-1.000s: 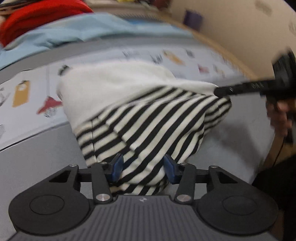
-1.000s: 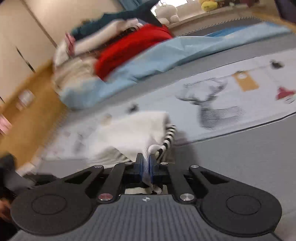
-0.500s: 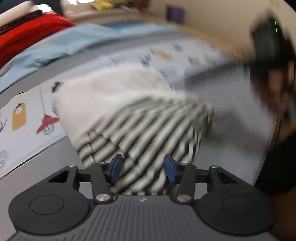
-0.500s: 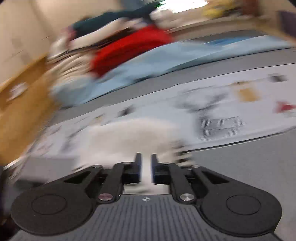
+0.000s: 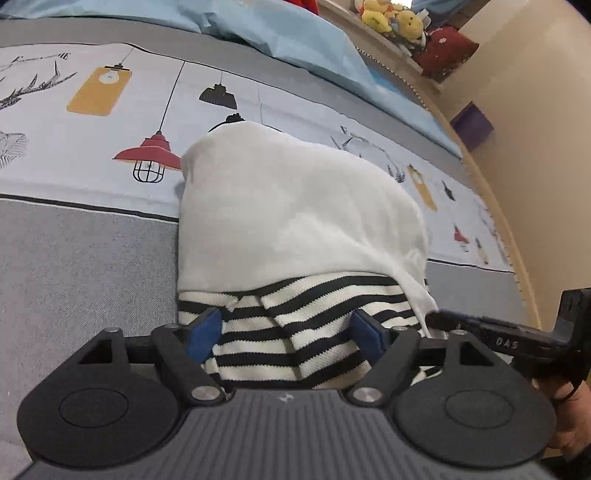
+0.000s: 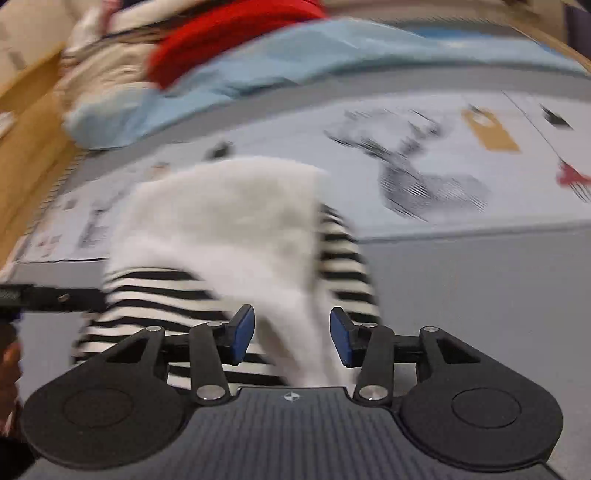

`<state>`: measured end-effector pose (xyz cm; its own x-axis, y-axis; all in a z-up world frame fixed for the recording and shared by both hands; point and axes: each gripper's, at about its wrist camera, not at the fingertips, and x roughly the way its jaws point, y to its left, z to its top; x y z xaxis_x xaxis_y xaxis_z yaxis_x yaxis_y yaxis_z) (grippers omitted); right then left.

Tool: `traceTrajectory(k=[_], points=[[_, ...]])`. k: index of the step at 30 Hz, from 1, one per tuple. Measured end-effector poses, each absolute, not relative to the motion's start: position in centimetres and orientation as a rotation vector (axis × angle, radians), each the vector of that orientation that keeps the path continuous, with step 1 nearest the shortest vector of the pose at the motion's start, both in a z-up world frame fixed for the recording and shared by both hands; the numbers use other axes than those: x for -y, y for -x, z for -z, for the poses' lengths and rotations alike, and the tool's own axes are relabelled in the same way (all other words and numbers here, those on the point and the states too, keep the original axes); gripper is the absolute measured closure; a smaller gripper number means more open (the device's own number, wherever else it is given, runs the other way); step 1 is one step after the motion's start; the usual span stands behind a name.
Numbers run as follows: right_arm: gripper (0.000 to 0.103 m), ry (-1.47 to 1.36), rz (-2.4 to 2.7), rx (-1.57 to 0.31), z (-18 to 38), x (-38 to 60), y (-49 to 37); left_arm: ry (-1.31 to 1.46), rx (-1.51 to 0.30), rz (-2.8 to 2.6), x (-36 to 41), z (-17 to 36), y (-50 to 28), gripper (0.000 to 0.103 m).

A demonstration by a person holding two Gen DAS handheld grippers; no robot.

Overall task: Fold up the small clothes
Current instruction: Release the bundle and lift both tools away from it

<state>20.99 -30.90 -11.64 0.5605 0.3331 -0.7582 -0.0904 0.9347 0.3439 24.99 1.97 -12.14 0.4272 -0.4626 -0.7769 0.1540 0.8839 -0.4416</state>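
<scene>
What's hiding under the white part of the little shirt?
Black-and-white striped fabric pokes out beneath the white panel, near the open left gripper. How far the stripes run underneath is covered. Below it all lies the lamp-print bedsheet.

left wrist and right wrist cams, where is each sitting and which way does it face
Left wrist: on the left tongs, looking along open fingers over the striped garment toward the plush toys; the right tongs' finger shows at right.
Right wrist: on the right tongs, open, facing the same garment and the red clothes pile, blurred.
Shared: the garment and the printed bedsheet.
</scene>
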Motion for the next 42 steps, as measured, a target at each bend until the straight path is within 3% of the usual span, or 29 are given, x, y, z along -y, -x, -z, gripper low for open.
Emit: traceTrajectory(k=[12, 13, 14, 15, 18, 25, 29, 31, 33, 37, 41, 42], points=[[0.047, -0.383, -0.206, -1.098, 16.2, 32.3, -21.5, 0.425, -1.127, 0.307, -3.9, 14.1, -26.6, 0.021], [0.05, -0.397, -0.215, -1.101, 16.3, 32.4, -21.5, 0.428, -1.123, 0.311, -3.9, 14.1, -26.8, 0.025], [0.066, -0.407, -0.222, -1.1, 16.2, 32.6, -21.4, 0.431, -1.117, 0.319, -3.8, 14.1, -26.9, 0.029], [0.09, -0.431, -0.241, -1.099, 16.3, 32.8, -21.6, 0.423, -1.11, 0.332, -3.5, 14.0, -26.9, 0.03], [0.096, -0.441, -0.277, -1.102, 15.7, 32.7, -20.8, 0.347, -1.078, 0.383, -2.6, 14.3, -26.9, 0.031], [0.097, -0.425, -0.257, -1.155, 14.8, 33.4, -18.8, 0.255, -1.033, 0.368, -1.8, 12.9, -26.6, 0.03], [0.092, -0.428, -0.247, -1.057, 12.7, 33.7, -18.2, 0.133, -0.896, 0.398, -0.9, 9.2, -23.8, 0.03], [0.091, -0.436, -0.253, -1.002, 11.8, 33.9, -18.1, 0.0, -0.91, 0.455, 0.7, 9.4, -22.2, 0.03], [0.078, -0.398, -0.263, -0.992, 11.8, 33.5, -18.1, -0.205, -0.972, 0.442, 2.6, 11.6, -20.7, 0.024], [0.078, -0.167, -0.057, -1.111, 13.8, 32.4, -17.5, -0.243, -0.922, 0.32, 3.2, 8.5, -17.9, 0.02], [0.076, -0.216, -0.005, -0.964, 9.5, 33.6, -14.4, -0.174, -0.794, 0.284, 2.8, 4.3, -12.8, 0.012], [0.067, -0.196, -0.018, -0.901, 7.7, 33.4, -13.1, -0.167, -0.773, 0.279, 3.1, 3.5, -11.6, 0.012]])
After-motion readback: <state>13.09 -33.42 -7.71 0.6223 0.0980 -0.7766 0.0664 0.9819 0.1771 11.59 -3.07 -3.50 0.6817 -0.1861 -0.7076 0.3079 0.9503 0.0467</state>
